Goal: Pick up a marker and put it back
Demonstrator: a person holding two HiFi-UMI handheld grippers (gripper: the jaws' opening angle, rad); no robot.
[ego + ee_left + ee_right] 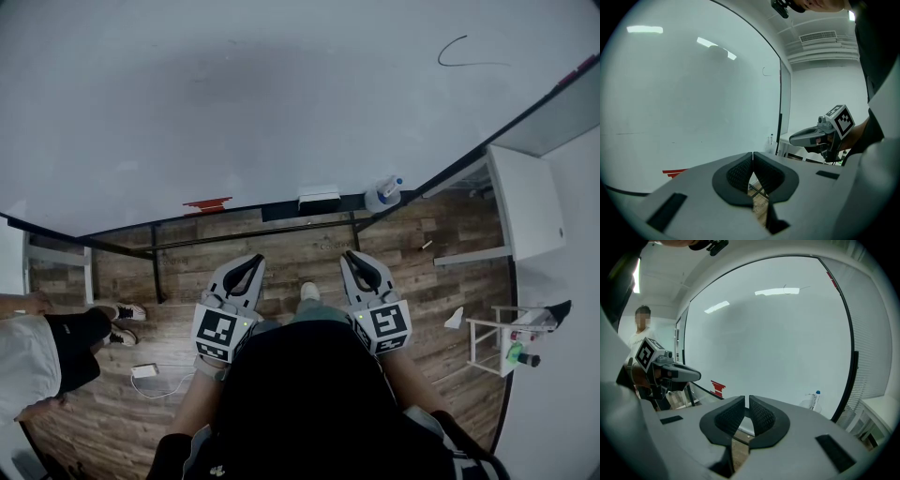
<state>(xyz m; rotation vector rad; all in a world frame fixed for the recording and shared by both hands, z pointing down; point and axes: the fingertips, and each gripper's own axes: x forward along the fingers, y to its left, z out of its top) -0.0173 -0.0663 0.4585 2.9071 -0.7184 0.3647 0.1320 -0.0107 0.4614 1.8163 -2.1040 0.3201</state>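
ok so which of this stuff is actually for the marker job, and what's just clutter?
Job: red marker-like item on the whiteboard ledge; left gripper and right gripper, both empty.
Clutter: white eraser-like block; spray bottle; white charger; bottles at far right.

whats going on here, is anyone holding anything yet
A person stands facing a large white whiteboard, with a grey two-jaw gripper in each hand. The left gripper is shut, the right gripper stands a slit open, and both are empty. Nothing has been picked up yet.
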